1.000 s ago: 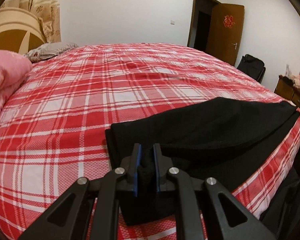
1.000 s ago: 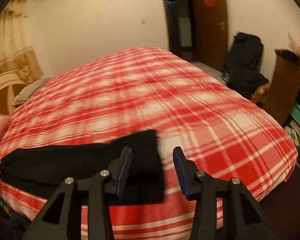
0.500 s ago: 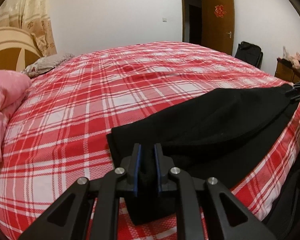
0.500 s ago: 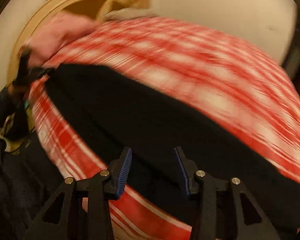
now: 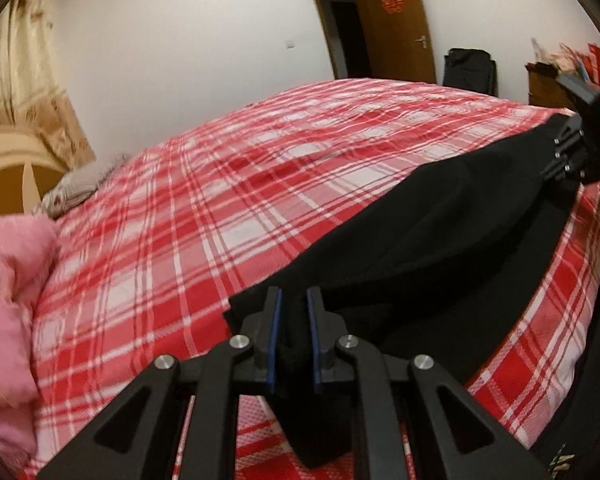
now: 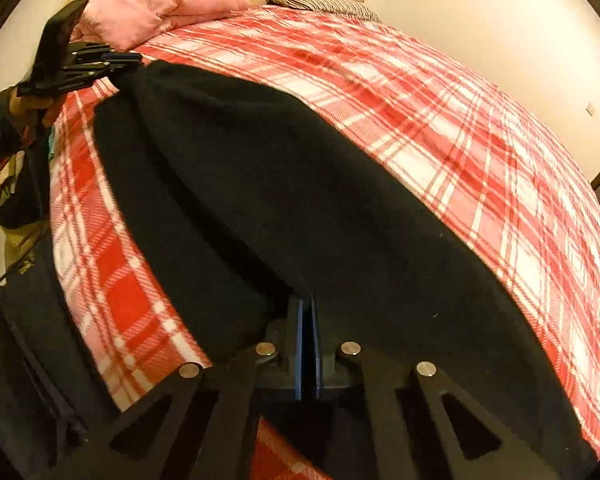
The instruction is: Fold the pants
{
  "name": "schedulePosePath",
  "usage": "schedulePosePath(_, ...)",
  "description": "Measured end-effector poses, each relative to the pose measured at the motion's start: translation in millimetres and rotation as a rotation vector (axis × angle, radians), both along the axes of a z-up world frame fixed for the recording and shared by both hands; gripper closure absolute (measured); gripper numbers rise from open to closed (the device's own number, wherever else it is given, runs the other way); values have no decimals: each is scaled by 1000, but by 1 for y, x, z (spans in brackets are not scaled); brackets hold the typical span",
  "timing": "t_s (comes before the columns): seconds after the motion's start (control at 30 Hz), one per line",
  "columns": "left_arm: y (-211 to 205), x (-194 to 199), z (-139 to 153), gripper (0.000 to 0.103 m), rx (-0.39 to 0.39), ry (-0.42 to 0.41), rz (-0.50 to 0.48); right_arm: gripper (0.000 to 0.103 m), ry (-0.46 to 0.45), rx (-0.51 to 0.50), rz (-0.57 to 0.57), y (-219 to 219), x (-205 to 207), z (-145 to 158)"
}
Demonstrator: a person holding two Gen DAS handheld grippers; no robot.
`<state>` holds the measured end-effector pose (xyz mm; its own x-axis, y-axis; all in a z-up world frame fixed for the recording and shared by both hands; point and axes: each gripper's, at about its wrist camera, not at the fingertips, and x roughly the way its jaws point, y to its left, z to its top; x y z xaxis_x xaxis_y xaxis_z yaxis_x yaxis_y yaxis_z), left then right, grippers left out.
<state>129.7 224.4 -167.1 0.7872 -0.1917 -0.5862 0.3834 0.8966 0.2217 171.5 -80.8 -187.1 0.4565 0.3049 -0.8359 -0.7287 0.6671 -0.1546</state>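
Note:
Black pants (image 5: 420,240) lie stretched along the near edge of the red plaid bed (image 5: 220,200). My left gripper (image 5: 293,300) is shut on one end of them, with a thick wad of black cloth between the blue pads. In the right wrist view the pants (image 6: 280,200) run away to that left gripper (image 6: 112,58) at the upper left. My right gripper (image 6: 306,304) is shut at the other end, pads together, with the cloth edge bunched at its tips. In the left wrist view the right gripper (image 5: 560,168) sits at the pants' far end, where the cloth rises to it.
A pink quilt (image 5: 8,280) and a patterned pillow (image 5: 80,184) lie at the head of the bed. A brown door (image 5: 392,24), a black bag (image 5: 470,66) and a wooden cabinet (image 5: 544,84) stand beyond the bed. A person's dark clothing (image 6: 20,320) is beside the bed edge.
My right gripper swung across and down while rolling, then went from open to shut at the pants' end. The left gripper kept its grip and rolled a little.

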Motion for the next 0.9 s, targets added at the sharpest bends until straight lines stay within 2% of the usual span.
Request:
schedulePosePath(0.13,2,-11,0,89,-4,-5,-19,100,9,8,25,-4,-13,8)
schedulePosePath(0.27,11,-17,-20,89,-24,43,2,100,50,-34,34,-2,-15,-16)
schedulePosePath(0.33,13,-23,-22,89,-35,34,11,100,60,-32,32,-2,-17,-21)
schedulePosePath(0.5,13,-31,-17,89,-17,20,11,100,60,23,24,-5,-20,-4)
schedulePosePath(0.67,13,-31,-14,90,-32,14,16,100,55,79,21,-9,-24,16)
schedulePosePath(0.9,11,-44,-13,93,-40,6,-11,100,65,22,2,-12,-24,-10)
